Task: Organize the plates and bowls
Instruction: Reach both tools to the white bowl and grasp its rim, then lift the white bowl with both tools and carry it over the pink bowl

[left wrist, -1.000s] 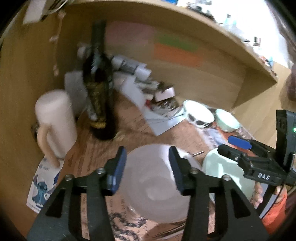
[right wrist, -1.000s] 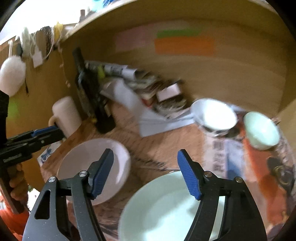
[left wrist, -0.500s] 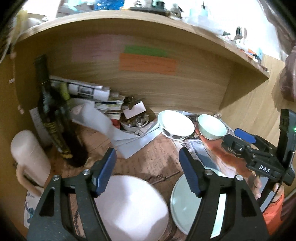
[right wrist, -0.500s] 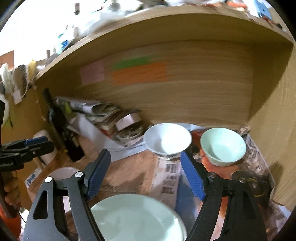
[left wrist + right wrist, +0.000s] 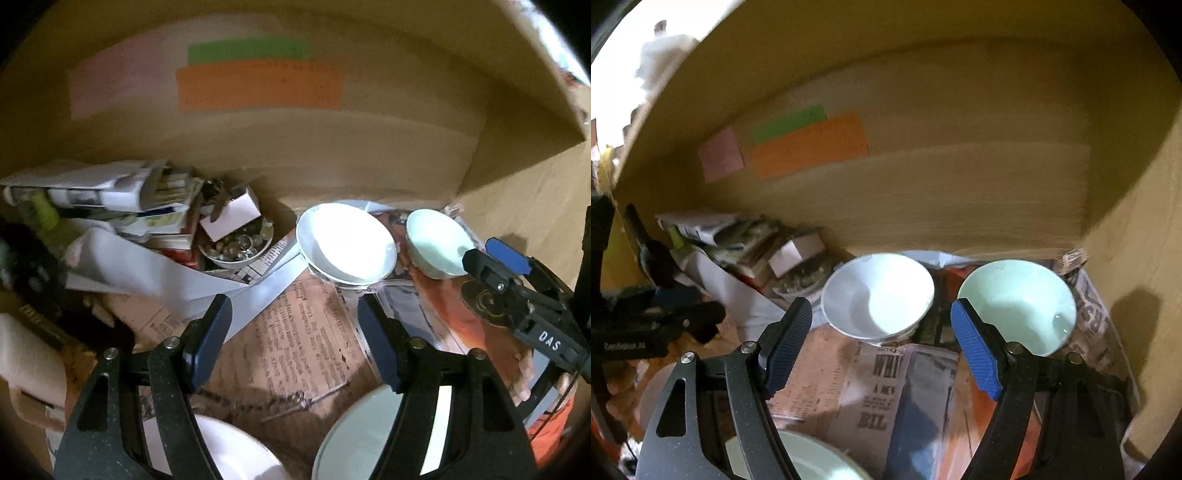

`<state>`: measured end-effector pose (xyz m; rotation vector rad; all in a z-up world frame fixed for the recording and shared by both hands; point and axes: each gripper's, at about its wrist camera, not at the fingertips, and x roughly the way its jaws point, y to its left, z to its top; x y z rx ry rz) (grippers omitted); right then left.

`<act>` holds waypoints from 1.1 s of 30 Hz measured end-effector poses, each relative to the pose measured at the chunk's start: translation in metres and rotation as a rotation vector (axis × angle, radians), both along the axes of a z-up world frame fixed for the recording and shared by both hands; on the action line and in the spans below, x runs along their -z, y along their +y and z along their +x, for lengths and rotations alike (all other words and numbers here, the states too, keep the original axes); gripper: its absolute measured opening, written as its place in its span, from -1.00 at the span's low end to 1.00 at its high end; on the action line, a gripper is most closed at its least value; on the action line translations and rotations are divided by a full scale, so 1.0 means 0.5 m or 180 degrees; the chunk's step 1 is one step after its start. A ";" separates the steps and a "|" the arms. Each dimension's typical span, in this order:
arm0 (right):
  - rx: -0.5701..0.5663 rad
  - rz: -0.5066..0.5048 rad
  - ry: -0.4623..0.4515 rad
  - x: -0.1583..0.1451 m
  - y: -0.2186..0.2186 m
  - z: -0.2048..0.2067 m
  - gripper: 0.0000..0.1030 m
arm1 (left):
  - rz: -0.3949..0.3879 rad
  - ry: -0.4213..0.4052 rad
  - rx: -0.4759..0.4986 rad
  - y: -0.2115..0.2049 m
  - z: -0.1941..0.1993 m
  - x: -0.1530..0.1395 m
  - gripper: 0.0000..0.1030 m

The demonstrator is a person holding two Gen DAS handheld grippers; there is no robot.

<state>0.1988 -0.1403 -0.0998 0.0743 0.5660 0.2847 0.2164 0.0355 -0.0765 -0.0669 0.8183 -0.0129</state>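
A white bowl (image 5: 347,247) and a pale green bowl (image 5: 436,243) stand side by side at the back right of the wooden shelf. Nearer me lie a white plate (image 5: 221,454) and a pale green plate (image 5: 362,435), cut off by the picture's bottom edge. My left gripper (image 5: 293,325) hangs open over the newspaper, holding nothing. My right gripper (image 5: 487,258) is close to the green bowl. In the right wrist view that gripper (image 5: 881,319) is open, just short of the white bowl (image 5: 879,295) and the green bowl (image 5: 1019,302), and touches neither.
Newspaper (image 5: 303,343) lines the shelf floor. A small dish of trinkets (image 5: 236,247), a heap of papers (image 5: 122,206) and a dark bottle (image 5: 33,280) crowd the back left. The wooden back wall (image 5: 369,147) and right side wall (image 5: 1137,258) close the space.
Both grippers have moved away from the two plates towards the bowls at the back right. The left jaws, earlier narrower around the white plate, now stand wider and empty.
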 end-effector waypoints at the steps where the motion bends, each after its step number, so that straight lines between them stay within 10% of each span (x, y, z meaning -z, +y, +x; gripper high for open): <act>1: 0.0018 -0.0006 0.0025 0.008 0.000 0.007 0.46 | 0.0015 0.0066 0.0003 -0.001 0.020 0.006 0.37; 20: 0.0089 0.0207 0.0431 0.099 -0.048 0.061 0.46 | 0.0203 0.0788 0.0012 -0.044 0.246 0.142 0.33; 33: 0.0105 0.0145 0.0532 0.116 -0.049 0.079 0.44 | 0.0300 0.0985 0.0140 -0.068 0.300 0.209 -0.60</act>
